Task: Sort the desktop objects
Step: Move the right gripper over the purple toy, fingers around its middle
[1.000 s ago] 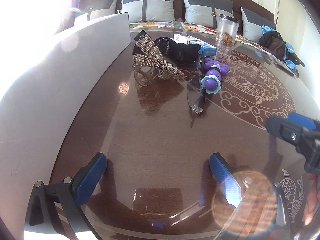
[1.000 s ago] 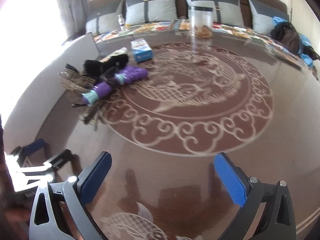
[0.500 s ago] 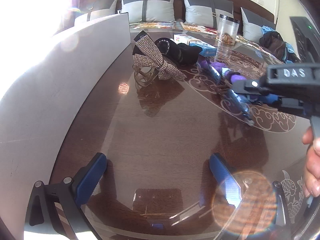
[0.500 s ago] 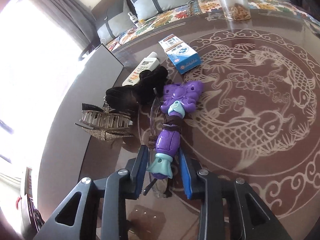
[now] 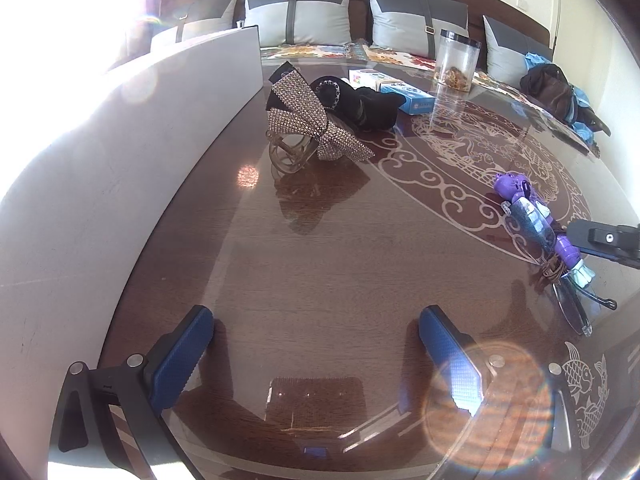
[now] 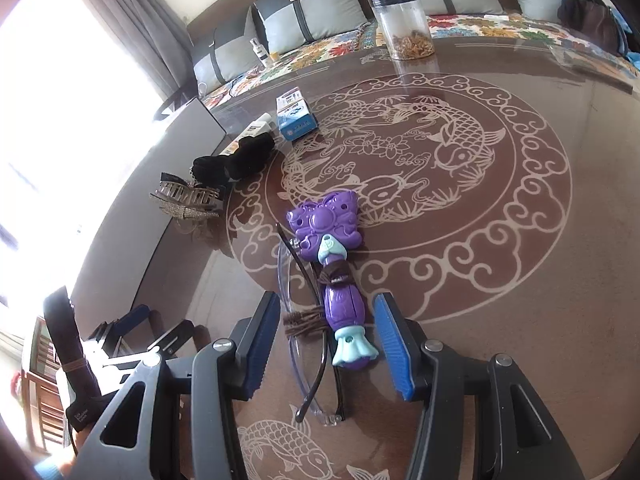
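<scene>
while its jaws are opening, the right gripper [image 6: 326,342] stands astride the purple toy [image 6: 334,276], whose light-blue flared end lies between the two blue pads [image 6: 390,344] with a gap on either side, so neither pad presses on it. the toy lies flat on the glass-topped table [image 6: 500,288], its butterfly-shaped head pointing away toward the fish-and-cloud medallion, with a brown hair tie wound round its neck. just left of it, partly under it, lie clear-lensed glasses [image 6: 298,320] with dark temples, one temple reaching back between the pads. a second brown hair tie [image 6: 304,320] rests across the glasses beside the toy's body.

farther off to the left sit a rhinestone bow hair claw [image 5: 310,124] and, touching it behind, a bundle of black fabric [image 5: 366,104]. beyond these are a blue and white box [image 6: 294,118], a white tube beside the black bundle, and a clear jar [image 6: 404,26] with a dark lid and brownish contents near the far edge. grey cushions line a bench behind the table.

the left gripper [image 5: 316,346] hangs over bare tabletop with its jaws wide apart and nothing between them, beside a white panel [image 5: 120,152] along the table's left side. from its view the toy lies well off to the right, next to the right gripper's dark frame.
</scene>
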